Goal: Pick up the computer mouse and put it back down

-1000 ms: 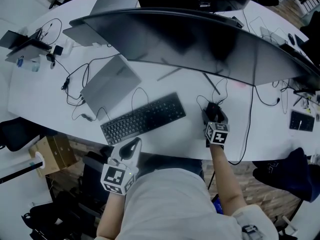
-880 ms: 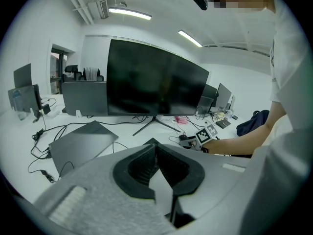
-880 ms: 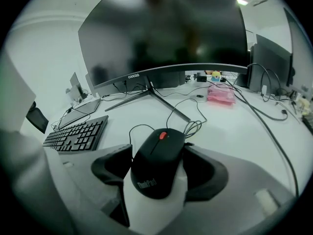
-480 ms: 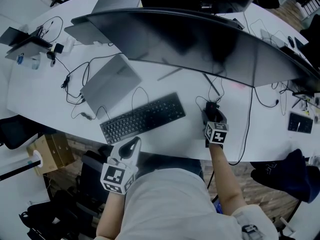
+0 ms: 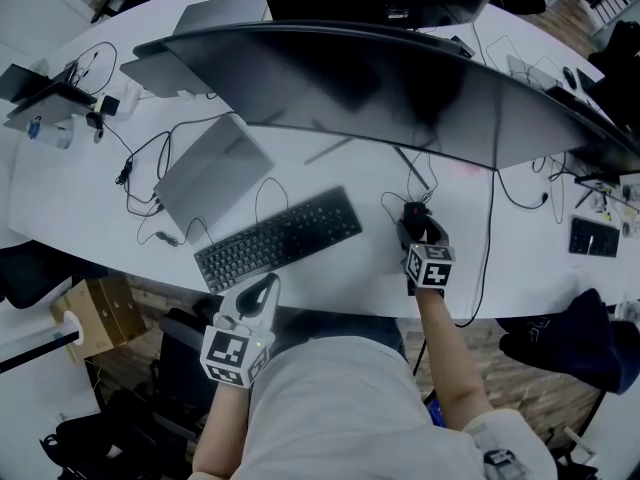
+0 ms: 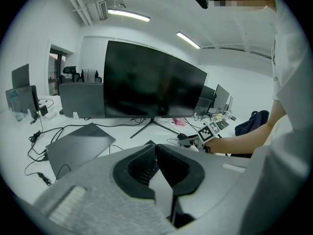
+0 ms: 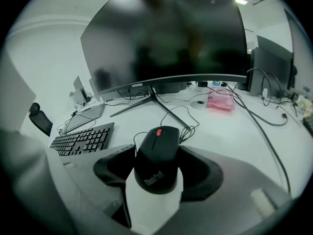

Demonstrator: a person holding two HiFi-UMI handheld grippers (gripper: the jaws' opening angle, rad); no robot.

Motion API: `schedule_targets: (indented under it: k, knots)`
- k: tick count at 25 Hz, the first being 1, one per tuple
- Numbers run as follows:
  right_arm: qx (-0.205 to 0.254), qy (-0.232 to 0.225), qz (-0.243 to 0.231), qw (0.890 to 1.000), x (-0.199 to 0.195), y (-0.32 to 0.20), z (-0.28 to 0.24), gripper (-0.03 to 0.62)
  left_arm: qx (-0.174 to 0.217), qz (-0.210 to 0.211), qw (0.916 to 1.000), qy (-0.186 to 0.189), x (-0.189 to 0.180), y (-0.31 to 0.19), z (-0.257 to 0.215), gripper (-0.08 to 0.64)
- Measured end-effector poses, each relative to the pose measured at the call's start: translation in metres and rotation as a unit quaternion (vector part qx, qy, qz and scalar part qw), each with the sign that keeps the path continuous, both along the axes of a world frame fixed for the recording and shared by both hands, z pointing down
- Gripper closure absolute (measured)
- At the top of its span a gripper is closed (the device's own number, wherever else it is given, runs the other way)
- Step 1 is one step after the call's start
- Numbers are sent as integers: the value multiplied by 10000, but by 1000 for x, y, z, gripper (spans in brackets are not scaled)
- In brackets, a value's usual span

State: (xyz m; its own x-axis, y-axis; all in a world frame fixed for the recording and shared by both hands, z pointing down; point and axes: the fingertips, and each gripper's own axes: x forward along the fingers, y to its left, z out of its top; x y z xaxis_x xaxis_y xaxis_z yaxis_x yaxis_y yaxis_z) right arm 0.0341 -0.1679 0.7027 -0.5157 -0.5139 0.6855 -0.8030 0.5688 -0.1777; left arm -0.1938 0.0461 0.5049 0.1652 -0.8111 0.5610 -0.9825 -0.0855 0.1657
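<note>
A black computer mouse (image 7: 157,155) with a red scroll wheel lies between the jaws of my right gripper (image 7: 156,151), and both pads press its sides. It rests on or just above the white desk (image 5: 330,268); I cannot tell which. Its cable runs back toward the monitor stand. In the head view the mouse (image 5: 417,214) is right of the keyboard, in front of the right gripper (image 5: 418,224). My left gripper (image 5: 262,290) hangs at the desk's near edge, off the mouse. Its jaws (image 6: 156,147) meet at the tips and hold nothing.
A black keyboard (image 5: 280,236) lies left of the mouse. A wide curved monitor (image 5: 380,78) spans the back, its stand legs just beyond the mouse. A closed grey laptop (image 5: 210,173) and loose cables lie at the left. A pink packet (image 7: 222,102) sits behind the mouse.
The whole head view has shifted a little. The right gripper stays at the mouse, its jaws slightly narrower round it. The left gripper has not moved.
</note>
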Motion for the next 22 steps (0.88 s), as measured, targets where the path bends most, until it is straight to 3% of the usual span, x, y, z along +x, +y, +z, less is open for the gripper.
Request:
schedule_targets:
  k: [15,22]
  knots:
    - [343,-418,-207,9983,9,15,-74,308,302,344,9989,126,20,-23,-11,543]
    - [703,-698,-253,9948,17,27,-126,310,596,712,9954,223,37,-43,-25,543]
